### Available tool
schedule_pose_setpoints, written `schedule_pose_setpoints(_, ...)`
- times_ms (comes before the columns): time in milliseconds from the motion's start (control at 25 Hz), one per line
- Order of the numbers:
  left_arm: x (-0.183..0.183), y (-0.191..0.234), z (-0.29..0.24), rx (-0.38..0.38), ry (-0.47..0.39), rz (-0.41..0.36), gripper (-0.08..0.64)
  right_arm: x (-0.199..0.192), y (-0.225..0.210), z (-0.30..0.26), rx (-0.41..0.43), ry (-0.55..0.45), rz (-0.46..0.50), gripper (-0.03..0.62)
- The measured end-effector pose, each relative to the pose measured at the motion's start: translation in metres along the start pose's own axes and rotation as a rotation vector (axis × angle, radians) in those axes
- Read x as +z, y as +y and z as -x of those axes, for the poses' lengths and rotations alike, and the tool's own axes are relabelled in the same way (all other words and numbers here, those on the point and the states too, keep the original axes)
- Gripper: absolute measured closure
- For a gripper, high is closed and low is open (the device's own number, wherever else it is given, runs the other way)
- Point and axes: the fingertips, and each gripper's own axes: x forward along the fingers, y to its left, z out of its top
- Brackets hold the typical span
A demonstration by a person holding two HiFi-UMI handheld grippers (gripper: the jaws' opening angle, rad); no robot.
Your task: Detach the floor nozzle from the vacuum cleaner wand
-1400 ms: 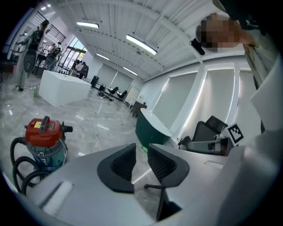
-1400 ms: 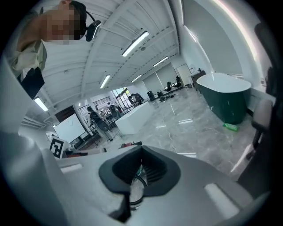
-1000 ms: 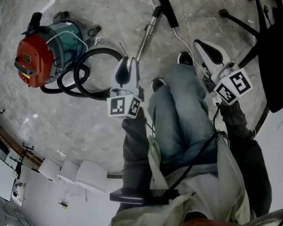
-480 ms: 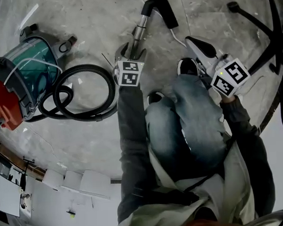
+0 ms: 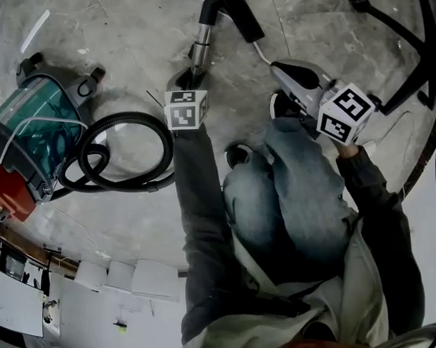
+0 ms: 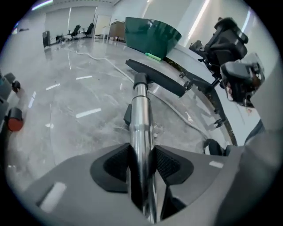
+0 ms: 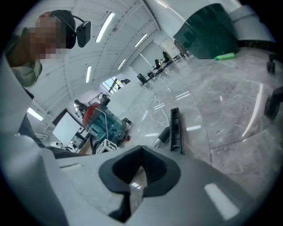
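Note:
The chrome vacuum wand [image 5: 201, 45] lies on the grey floor and runs up to the black floor nozzle [image 5: 239, 15] at the top. My left gripper [image 5: 188, 81] points steeply down onto the wand. In the left gripper view the wand [image 6: 140, 119] runs between the pads, the jaws are closing, and both pads meet the tube; the nozzle [image 6: 154, 79] lies beyond. My right gripper [image 5: 278, 66] hangs shut and empty above the person's knee, right of the wand. Its own view shows the right gripper [image 7: 141, 170] with the nozzle [image 7: 175, 130] ahead.
The teal and red vacuum canister [image 5: 31, 133] sits at the left, with its black hose [image 5: 124, 151] coiled beside it. A black chair base [image 5: 391, 21] stands at the upper right. The person's jeans-clad legs [image 5: 290, 196] and shoes fill the middle.
Both grippers have sunk toward the floor. My left gripper tipped downward and came onto the wand, which now sits between its jaws. The right gripper stayed shut.

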Motion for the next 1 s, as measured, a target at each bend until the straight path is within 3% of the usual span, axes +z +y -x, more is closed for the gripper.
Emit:
schedule_pose_setpoints(120,0.0,-0.014,0.016,-0.087,0.013,0.035,0.382,-0.013,0.016,-0.021,0.095,0.05,-0.06,0.591)
schedule_pose_setpoints(320,0.016,-0.057,0.079,-0.119,-0.04,-0.04,0.382,0.02,0.083,-0.023,0.139,-0.012,-0.105,0.578)
schedule_pose_setpoints(400,0.029,-0.074,0.119,-0.13,-0.072,-0.08,0.382,0.037,0.129,0.003,0.228,-0.048,-0.063,0.578)
schedule_pose_setpoints(480,0.046,-0.092,0.17,-0.136,-0.118,-0.115,0.382,0.04,0.175,0.044,0.382,-0.047,-0.025,0.577)
schedule_pose_setpoints(560,0.064,-0.109,0.228,-0.148,-0.174,-0.135,0.382,0.035,0.206,0.086,0.51,-0.009,-0.095,0.577)
schedule_pose_setpoints(640,0.081,-0.123,0.285,-0.178,-0.229,-0.144,0.382,0.043,0.217,0.117,0.491,-0.026,-0.125,0.578)
schedule_pose_setpoints(720,0.095,-0.13,0.333,-0.22,-0.268,-0.154,0.382,0.071,0.215,0.129,0.353,-0.114,0.025,0.578)
schedule_pose_setpoints(760,0.099,-0.132,0.353,-0.245,-0.283,-0.158,0.382,0.091,0.219,0.13,0.312,-0.164,0.111,0.577)
schedule_pose_setpoints(800,0.101,-0.134,0.37,-0.27,-0.296,-0.163,0.382,0.113,0.229,0.13,0.323,-0.211,0.172,0.547)
schedule_pose_setpoints(840,0.102,-0.135,0.383,-0.293,-0.306,-0.166,0.382,0.138,0.246,0.13,0.379,-0.251,0.217,0.438)
schedule_pose_setpoints(880,0.101,-0.135,0.392,-0.314,-0.316,-0.169,0.382,0.159,0.265,0.13,0.45,-0.272,0.264,0.372)
schedule_pose_setpoints(1000,0.098,-0.133,0.406,-0.352,-0.333,-0.176,0.382,0.2,0.312,0.115,0.609,-0.231,0.421,0.359)
